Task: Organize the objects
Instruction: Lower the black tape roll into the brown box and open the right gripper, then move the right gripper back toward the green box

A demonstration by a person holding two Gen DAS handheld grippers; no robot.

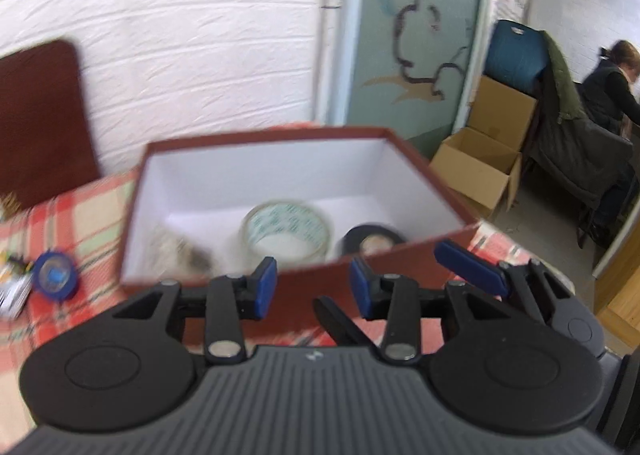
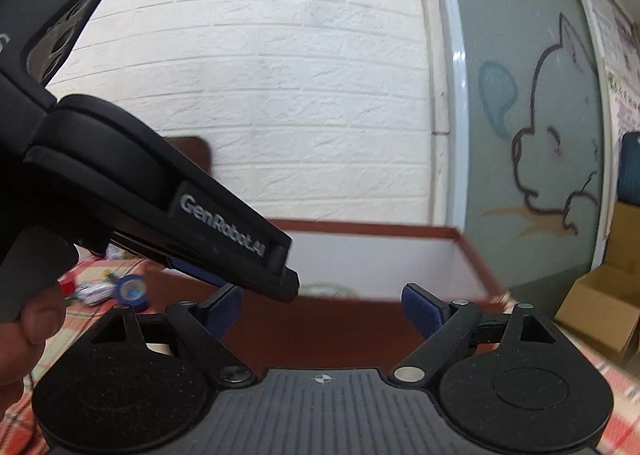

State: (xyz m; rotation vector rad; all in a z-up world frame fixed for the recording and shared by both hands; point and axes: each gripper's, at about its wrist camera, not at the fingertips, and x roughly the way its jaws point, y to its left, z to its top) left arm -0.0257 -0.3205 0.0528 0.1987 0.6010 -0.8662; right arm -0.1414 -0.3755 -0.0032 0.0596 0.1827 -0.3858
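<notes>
Box [image 1: 280, 175] sits dead ahead of my left gripper [image 1: 313, 287], its red-brown front wall just past the blue pads, which stand apart with nothing between them. Inside on the white floor, a clear tape roll [image 1: 286, 233] rests at the middle, a black tape roll [image 1: 374, 243] at its 3 o'clock, and a blurred pale bundle [image 1: 180, 255] at its 9 o'clock; I cannot tell what that is. Out at 9 o'clock of the box, on the plaid-covered worktop [image 1: 80, 207], lies a blue tape roll [image 1: 55, 275], well apart from the box. My right gripper [image 2: 322, 309] hangs open too, empty, facing the same box [image 2: 384, 259] from low down. From the right view, my left gripper's body [image 2: 160, 195] crosses at 10 o'clock, above the box's near wall.
</notes>
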